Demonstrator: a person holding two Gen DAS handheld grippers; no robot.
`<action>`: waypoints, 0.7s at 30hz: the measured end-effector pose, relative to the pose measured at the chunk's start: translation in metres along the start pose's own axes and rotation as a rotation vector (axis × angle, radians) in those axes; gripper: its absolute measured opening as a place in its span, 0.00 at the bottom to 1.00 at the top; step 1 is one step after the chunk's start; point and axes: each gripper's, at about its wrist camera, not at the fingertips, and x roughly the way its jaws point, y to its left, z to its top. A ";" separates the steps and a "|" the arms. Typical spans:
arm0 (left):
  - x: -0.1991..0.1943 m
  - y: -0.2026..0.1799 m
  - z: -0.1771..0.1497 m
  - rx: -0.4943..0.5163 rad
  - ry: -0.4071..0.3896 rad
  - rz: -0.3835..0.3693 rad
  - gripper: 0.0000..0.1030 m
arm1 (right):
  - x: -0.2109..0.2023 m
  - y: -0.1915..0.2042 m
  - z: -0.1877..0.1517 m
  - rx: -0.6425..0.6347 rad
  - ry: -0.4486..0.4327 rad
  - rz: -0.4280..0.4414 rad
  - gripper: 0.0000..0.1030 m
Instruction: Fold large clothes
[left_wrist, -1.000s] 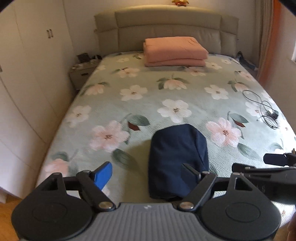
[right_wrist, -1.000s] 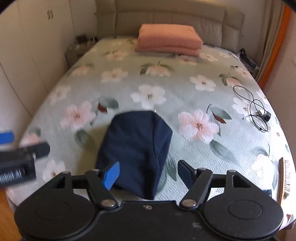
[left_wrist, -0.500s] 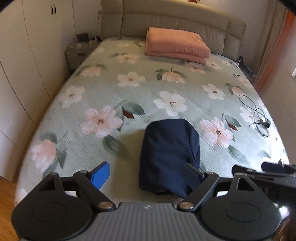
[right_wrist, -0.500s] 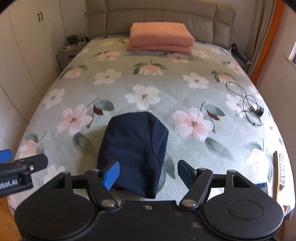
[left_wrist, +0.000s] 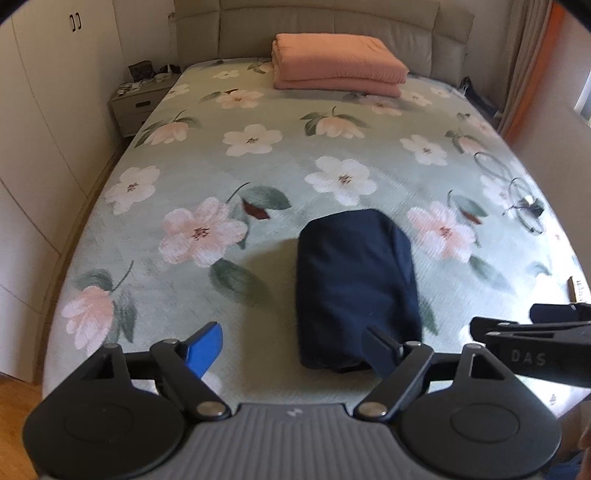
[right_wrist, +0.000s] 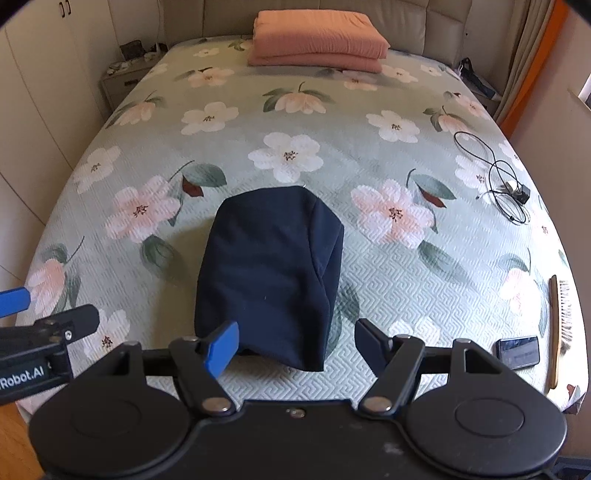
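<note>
Folded navy garment (right_wrist: 271, 273) lies on floral bedspread (right_wrist: 388, 280), near edge. Right gripper (right_wrist: 295, 341) wide, empty, straddling its near end. Left gripper (left_wrist: 295, 347) wide, empty, garment beside its right finger.

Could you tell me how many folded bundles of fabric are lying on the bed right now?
2: a navy garment near the foot of the bed, and a pink blanket by the headboard. No others show.
</note>
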 end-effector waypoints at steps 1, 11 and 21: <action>0.002 0.002 0.000 0.003 0.003 0.000 0.82 | 0.002 0.002 0.000 0.003 0.007 0.000 0.81; 0.012 0.005 0.005 0.046 0.020 0.017 0.82 | 0.011 0.006 0.001 0.018 0.027 0.002 0.81; 0.013 -0.004 0.015 0.063 -0.006 0.006 0.82 | 0.014 -0.001 0.004 0.027 0.026 0.003 0.80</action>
